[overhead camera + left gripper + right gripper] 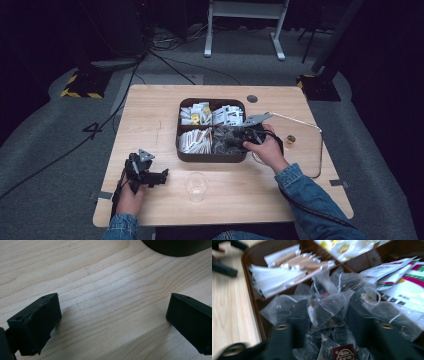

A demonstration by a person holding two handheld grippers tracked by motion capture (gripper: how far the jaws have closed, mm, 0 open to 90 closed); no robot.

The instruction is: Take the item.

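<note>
A dark brown tray (210, 157) with four compartments sits mid-table, full of sachets. My right gripper (231, 142) reaches down into its near-right compartment, among clear mesh tea bags (225, 135). In the right gripper view, my right gripper (328, 335) stands with one pyramid tea bag (329, 310) between its jaws; the bag looks unsquashed and the picture is blurred. My left gripper (162, 176) rests on the table at the near left, held by a hand. Seen from the left gripper view, my left gripper (113, 322) is open wide over bare wood, with nothing between its jaws.
A clear plastic cup (196, 186) stands in front of the tray. Paper-wrapped sticks (287, 267) and white printed sachets (407, 287) fill neighbouring compartments. A small round object (290, 139) and a looping cable (320, 150) lie right of the tray. The tray's corner (175, 247) is near the left gripper.
</note>
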